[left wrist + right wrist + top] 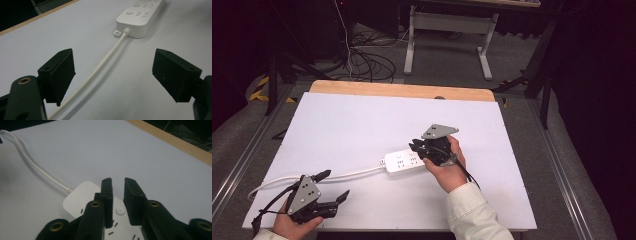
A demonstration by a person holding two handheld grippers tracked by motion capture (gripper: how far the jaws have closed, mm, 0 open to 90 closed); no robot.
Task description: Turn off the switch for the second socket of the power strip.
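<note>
From above, my right gripper (418, 147) hovers over the white power strip (404, 161). My left gripper (113, 75) stands wide, the cable (100, 67) between its jaws. My right jaws are narrow above a round button (120, 210); I should press straight down, I think.

One white power strip (404, 161) with one cord (332, 176), two grippers, one table (362, 125).

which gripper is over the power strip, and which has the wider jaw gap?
The right gripper is over the white power strip, jaws nearly together. The left gripper has the wider gap, open astride the strip's cord near the table's front edge.
</note>
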